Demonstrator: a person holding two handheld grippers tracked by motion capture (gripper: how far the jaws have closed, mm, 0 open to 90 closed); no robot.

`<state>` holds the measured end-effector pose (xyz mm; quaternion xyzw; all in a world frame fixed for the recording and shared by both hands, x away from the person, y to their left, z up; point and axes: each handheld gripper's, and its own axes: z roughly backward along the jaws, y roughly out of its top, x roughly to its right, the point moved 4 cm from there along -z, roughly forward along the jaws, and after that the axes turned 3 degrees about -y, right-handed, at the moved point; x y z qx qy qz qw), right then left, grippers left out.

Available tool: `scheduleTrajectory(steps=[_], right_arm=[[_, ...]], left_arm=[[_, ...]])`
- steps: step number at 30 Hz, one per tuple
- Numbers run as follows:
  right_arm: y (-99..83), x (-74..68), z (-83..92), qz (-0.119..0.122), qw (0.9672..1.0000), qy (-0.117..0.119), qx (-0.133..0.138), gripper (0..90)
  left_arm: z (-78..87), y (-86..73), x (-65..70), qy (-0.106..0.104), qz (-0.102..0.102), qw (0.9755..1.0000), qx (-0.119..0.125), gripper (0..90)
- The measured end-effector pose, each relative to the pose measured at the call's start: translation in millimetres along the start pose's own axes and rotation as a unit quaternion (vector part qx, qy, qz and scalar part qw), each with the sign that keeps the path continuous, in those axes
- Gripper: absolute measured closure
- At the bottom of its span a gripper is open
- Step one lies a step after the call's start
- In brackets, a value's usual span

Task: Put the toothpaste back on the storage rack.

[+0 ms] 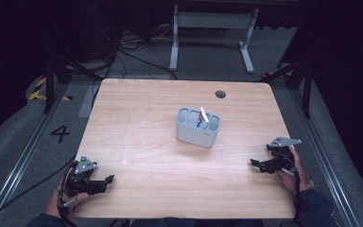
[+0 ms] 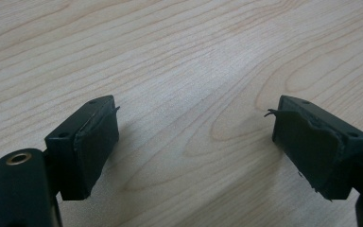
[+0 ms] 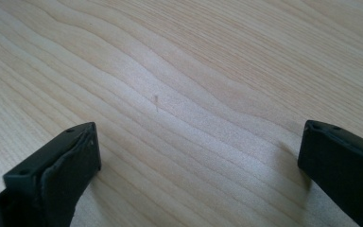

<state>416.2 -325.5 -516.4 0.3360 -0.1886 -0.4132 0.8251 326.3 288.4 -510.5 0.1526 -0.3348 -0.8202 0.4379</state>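
Both grippers stand released, nothing between the jaws: left gripper (image 1: 108, 179) at lower left, right gripper (image 1: 255, 163) at lower right, on the table (image 1: 142, 118). Grey holder (image 1: 197, 127) with a tilted white tube (image 1: 203, 116) sits centre frame, above both, well apart; right gripper appears somewhat nearer.

A recording lab: a wooden table (image 1: 137, 118) ringed by black curtains, floor rails (image 1: 23, 156), loose cables (image 1: 123, 52) and a taped number four (image 1: 60, 133).
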Motion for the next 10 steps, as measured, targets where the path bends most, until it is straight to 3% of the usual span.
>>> scheduleTrajectory(steps=[10], right_arm=[[0.0, 0.1, 0.0, 0.000, 1.0000, 0.001, 0.000, 0.1]], left_arm=[[-3.3, 2.8, 1.2, 0.010, 0.007, 0.9999, -0.001, 13.4]])
